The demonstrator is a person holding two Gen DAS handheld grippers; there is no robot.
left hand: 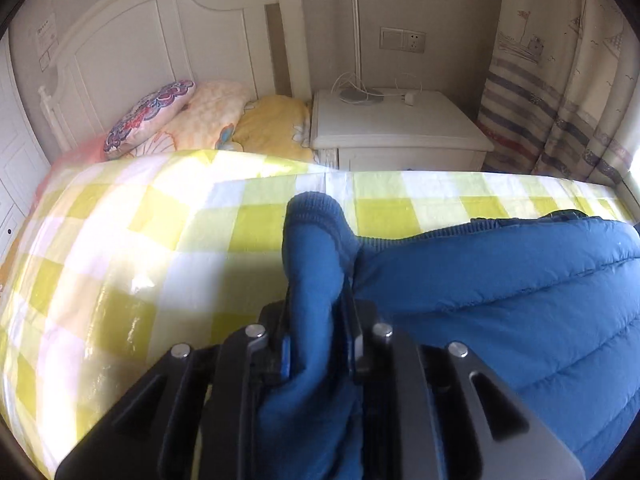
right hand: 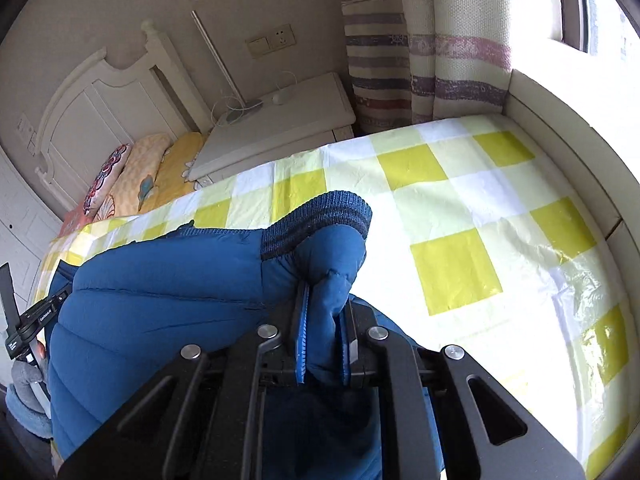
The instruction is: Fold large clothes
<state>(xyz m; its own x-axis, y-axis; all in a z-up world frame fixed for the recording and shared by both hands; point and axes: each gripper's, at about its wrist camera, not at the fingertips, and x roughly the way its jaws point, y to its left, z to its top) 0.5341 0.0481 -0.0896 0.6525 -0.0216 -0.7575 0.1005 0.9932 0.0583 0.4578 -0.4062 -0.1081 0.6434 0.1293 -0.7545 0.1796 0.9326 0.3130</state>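
Note:
A blue quilted down jacket (left hand: 500,280) lies across a yellow and white checked bed cover (left hand: 120,240). My left gripper (left hand: 318,300) is shut on a bunched part of it with a ribbed cuff sticking up. In the right wrist view the jacket (right hand: 160,304) fills the lower left. My right gripper (right hand: 324,308) is shut on another bunched part, next to a ribbed knit band (right hand: 320,216). Part of the left gripper (right hand: 36,316) shows at the left edge of that view.
The checked cover (right hand: 460,220) spreads far to the right. Pillows (left hand: 180,120) lie at the white headboard (left hand: 140,40). A white bedside cabinet (left hand: 396,124) holds a lamp base and cable. Striped curtains (right hand: 420,60) and a padded ledge (right hand: 560,128) border the window side.

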